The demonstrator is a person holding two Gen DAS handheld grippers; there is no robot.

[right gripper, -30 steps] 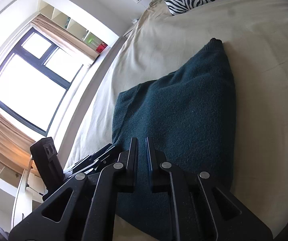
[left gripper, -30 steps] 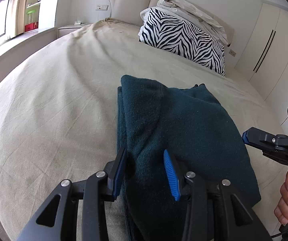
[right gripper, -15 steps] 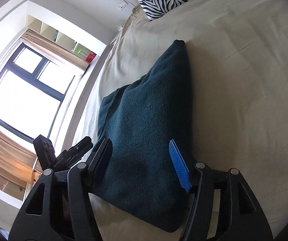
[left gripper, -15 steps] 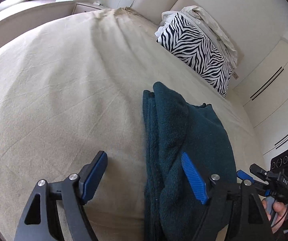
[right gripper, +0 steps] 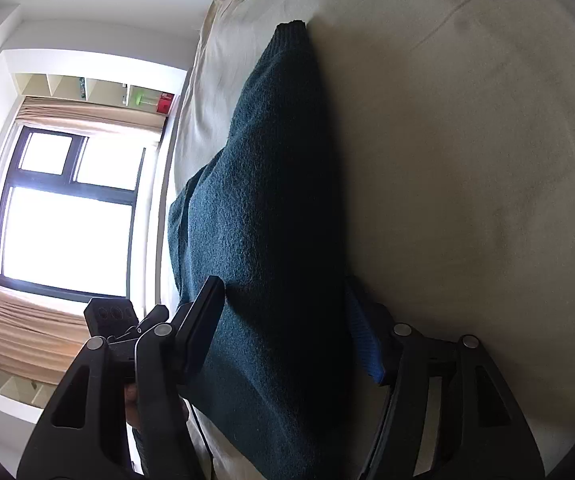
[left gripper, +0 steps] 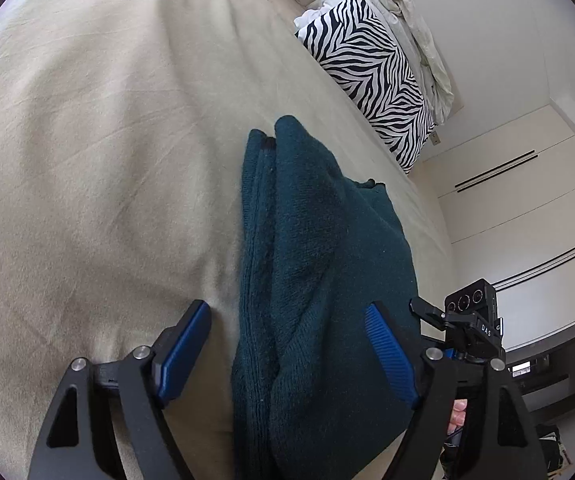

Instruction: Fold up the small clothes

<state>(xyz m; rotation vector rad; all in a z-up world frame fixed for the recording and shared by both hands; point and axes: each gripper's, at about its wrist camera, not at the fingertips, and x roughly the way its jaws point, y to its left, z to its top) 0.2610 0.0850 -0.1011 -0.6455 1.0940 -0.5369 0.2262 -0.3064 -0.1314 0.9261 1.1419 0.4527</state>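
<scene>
Beige bed (left gripper: 87, 160), folded teal garment (left gripper: 319, 280) between open left hand-held gripper (left gripper: 287, 344) jaws

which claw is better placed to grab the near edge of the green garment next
Right, probably. The right claw already straddles the garment, its jaws open on both sides. The left claw, just opened, has one pad over bare bedsheet.

Dark teal knitted garment (left gripper: 327, 280), folded on the bed

It lay as a long, thick folded bundle of fuzzy knit, its length running away from both cameras toward the head of the bed. Several layers were stacked along one long edge, showing as parallel ridges in the left wrist view. The far end (right gripper: 291, 40) rose to a rounded, slightly peaked corner. The top surface was uneven, with soft humps and a crease near the near end.
</scene>
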